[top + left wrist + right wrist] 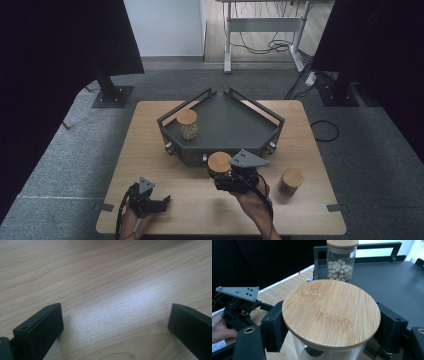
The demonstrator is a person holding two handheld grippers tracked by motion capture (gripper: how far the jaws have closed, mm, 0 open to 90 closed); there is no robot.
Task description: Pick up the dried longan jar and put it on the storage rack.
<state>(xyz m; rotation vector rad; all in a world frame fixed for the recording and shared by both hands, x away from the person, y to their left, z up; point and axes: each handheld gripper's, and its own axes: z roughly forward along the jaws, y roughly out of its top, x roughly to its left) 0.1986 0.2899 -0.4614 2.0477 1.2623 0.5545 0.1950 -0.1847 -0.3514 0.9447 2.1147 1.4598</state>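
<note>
Gripping a glass jar (pixel 329 350) just under its bamboo lid (pixel 331 315), the right gripper (pixel 223 178) has its jaws clamped on the two sides of the jar, as the right gripper view shows. In the high view the jar (pixel 219 166) sits at the near front edge of the dark tray (pixel 235 120), over the table (pixel 150 150); whether it is lifted or resting cannot be told. Judged by its make, the jar is rigid, smooth and breakable; the glass wall is likely slippery, so the hold is best kept on the body below the lid rim, where the overhanging lid would check a downward slip. The lid may be loose, so it should not be taken as the grip point. Contents of this jar are not clear from these views, so its weight is uncertain. A second jar (pixel 188 125), holding pale round pieces, stands upright inside the tray at its left. A third jar (pixel 291 181) stands on the table to the right, well clear. The left gripper (pixel 150 202) rests low at the near left of the table, its jaws spread apart with nothing between them, only bare wood (pixel 112 290).
</note>
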